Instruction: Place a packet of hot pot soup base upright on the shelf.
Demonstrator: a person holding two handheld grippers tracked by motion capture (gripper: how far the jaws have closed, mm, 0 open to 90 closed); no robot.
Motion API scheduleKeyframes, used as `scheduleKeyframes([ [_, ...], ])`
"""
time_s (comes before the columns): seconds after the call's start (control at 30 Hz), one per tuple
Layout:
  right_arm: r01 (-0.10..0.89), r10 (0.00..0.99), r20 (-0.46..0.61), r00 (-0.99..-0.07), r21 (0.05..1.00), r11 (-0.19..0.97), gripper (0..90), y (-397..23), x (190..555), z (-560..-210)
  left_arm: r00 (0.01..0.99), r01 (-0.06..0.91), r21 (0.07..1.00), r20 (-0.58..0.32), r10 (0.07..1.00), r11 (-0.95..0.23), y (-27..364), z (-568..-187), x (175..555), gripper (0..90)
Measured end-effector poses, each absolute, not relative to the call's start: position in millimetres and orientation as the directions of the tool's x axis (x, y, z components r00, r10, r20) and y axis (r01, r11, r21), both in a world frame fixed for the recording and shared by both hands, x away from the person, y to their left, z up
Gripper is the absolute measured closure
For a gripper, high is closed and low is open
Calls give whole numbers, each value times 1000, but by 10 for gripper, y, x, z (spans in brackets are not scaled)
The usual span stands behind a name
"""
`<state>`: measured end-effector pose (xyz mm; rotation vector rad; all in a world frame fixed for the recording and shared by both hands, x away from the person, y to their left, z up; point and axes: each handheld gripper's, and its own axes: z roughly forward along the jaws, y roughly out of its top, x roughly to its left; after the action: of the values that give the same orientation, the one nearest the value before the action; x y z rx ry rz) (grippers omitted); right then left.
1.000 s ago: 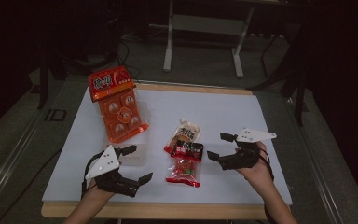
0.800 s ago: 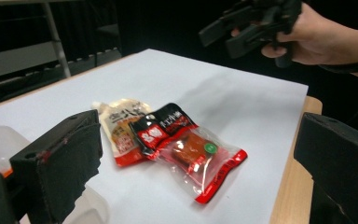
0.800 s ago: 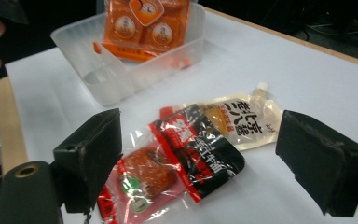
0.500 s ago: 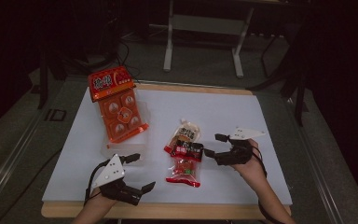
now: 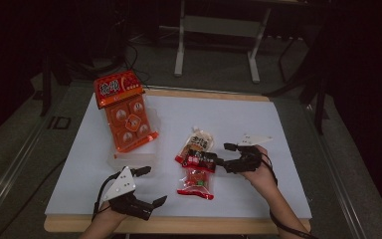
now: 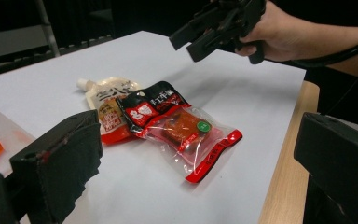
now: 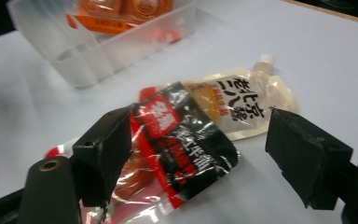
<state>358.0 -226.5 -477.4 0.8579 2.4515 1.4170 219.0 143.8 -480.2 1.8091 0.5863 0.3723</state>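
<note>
On the white table, red-black snack pouch (image 5: 195, 172) between closing, not gripping right hand-held gripper (image 5: 218, 154) jaws.

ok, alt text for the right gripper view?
Open hand-held gripper poised over a red-and-black snack packet that overlaps a cream spouted pouch on a white table. A clear plastic tray with orange packs sits behind.

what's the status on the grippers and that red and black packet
Right gripper closing, fingers astride the red and black packet, not gripping. Left gripper open, empty. Packet overlaps the cream spout pouch.
</note>
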Motion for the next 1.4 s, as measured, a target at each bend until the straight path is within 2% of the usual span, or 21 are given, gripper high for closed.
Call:
scheduleKeyframes([
  [0.33, 454, 569, 183, -802, 806, 379, 251, -2243, 3785, -5035, 821, 216, 945, -40, 570, -245, 1440, -4852, 2204, 14],
  [1.0, 506, 549, 234, -802, 754, 419, 252, -2141, 3953, -5287, 819, 227, 942, -46, 572, -248, 1439, -4881, 2218, 14],
  [1.23, 535, 539, 270, -798, 729, 427, 312, -2114, 3973, -5333, 819, 230, 940, -46, 573, -253, 1443, -4887, 2223, 14],
  [1.37, 549, 548, 270, -792, 707, 446, 439, -2092, 3972, -5347, 820, 231, 939, -48, 571, -254, 1443, -4888, 2223, 14],
  [1.4, 549, 548, 270, -792, 707, 446, 439, -2092, 3972, -5347, 820, 231, 939, -48, 571, -254, 1443, -4888, 2223, 14],
])
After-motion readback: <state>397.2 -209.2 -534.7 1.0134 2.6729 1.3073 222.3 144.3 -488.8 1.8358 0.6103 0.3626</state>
